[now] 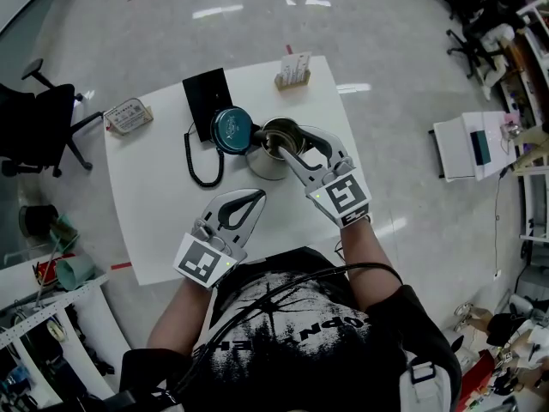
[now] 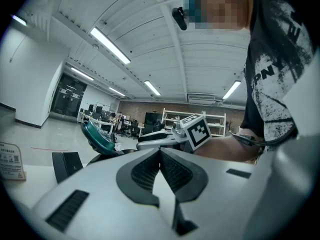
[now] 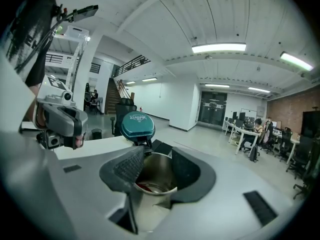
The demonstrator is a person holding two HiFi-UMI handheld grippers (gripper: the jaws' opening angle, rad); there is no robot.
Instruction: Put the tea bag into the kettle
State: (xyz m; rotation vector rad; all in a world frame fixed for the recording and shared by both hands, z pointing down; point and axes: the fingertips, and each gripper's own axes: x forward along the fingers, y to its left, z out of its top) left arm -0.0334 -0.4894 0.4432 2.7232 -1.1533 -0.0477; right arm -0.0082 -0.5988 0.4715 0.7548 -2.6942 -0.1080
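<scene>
A steel kettle (image 1: 273, 151) stands at the middle of the white table (image 1: 154, 204), its teal lid (image 1: 232, 130) hinged up to the left. My right gripper (image 1: 290, 136) hovers over the kettle's mouth, jaws apart and nothing between them. In the right gripper view the kettle (image 3: 156, 174) sits right under the gripper (image 3: 157, 156), and a small reddish piece (image 3: 146, 186) lies low inside; I cannot tell what it is. My left gripper (image 1: 256, 195) rests near the table's front edge, tips together and empty, and looks the same in its own view (image 2: 160, 150).
The black kettle base (image 1: 208, 101) with its coiled cord (image 1: 202, 166) lies behind and left of the kettle. A small box holder (image 1: 293, 69) stands at the table's far edge, a flat tin (image 1: 129, 116) at the far left corner. An office chair (image 1: 39, 127) is off to the left.
</scene>
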